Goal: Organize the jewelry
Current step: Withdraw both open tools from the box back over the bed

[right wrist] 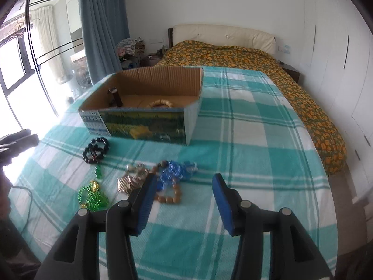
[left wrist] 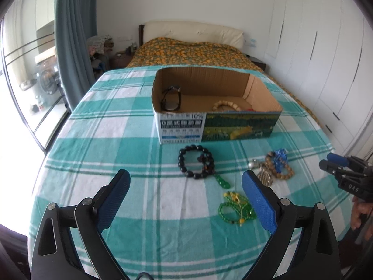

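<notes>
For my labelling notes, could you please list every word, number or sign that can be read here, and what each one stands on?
"10%": white end panel of the cardboard box, top right corner.
"0": start of the bold white line on that same panel; the Chinese characters after it, and the smaller lines below, are too blurred to read.
"DAS": body of the right gripper, in the left wrist view.

Corrugated cardboard box (left wrist: pixel 205 88); glossy, seemingly wooden black beads (left wrist: pixel 195 161).
</notes>
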The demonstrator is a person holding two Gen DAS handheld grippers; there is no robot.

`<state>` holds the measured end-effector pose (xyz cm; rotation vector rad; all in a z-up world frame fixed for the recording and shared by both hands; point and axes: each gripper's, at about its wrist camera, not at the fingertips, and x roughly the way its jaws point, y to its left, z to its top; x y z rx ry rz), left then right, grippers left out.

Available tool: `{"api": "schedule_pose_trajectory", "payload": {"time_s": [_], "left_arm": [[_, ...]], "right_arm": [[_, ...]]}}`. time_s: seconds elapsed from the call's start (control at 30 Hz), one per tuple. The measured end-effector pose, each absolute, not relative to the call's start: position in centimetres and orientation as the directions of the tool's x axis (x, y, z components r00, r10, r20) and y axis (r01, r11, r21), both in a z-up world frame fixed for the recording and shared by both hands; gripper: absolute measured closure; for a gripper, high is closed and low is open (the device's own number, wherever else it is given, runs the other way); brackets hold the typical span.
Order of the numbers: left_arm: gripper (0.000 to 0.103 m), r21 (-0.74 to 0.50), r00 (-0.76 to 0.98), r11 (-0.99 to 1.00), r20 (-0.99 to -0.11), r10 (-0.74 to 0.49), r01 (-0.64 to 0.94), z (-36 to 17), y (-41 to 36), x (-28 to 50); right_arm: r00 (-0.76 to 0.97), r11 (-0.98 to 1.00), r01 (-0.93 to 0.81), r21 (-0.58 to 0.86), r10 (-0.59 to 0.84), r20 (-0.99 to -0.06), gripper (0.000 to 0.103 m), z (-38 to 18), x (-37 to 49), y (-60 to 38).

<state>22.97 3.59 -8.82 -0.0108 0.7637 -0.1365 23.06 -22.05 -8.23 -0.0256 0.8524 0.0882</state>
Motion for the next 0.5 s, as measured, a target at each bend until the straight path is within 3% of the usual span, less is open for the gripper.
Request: {"api": "schedule_pose_trajectory", "payload": {"time_s": [0.17, 0.37, 0.5], "left_arm": [[0.005, -0.018, 0.695, 0.996, -0.715, -0.071, 0.084, -12.8, 3.0, 19.4], [0.005, -0.079, 0.642, 0.997, -0.763, -0.068, 0.012, -16.7, 3.3, 18.7], [0.005, -0.034, 0.653, 0.999, -0.757, -0.036, 0.015, -17.8, 2.5, 18.9]], "right_arm": [[0.618, 0.998, 0.023, 0.057, 0.031, -0.785, 0.053, -12.2, 19.0, -24.6], [0.642, 0.997, 0.062, 0.036, -0.012, -0.767, 0.053, -13.0, 16.9, -25.5], [0.648, 0.996, 0.081, 0.046, -0.018, -0.761, 0.053, -13.4, 16.5, -25.9]]}}
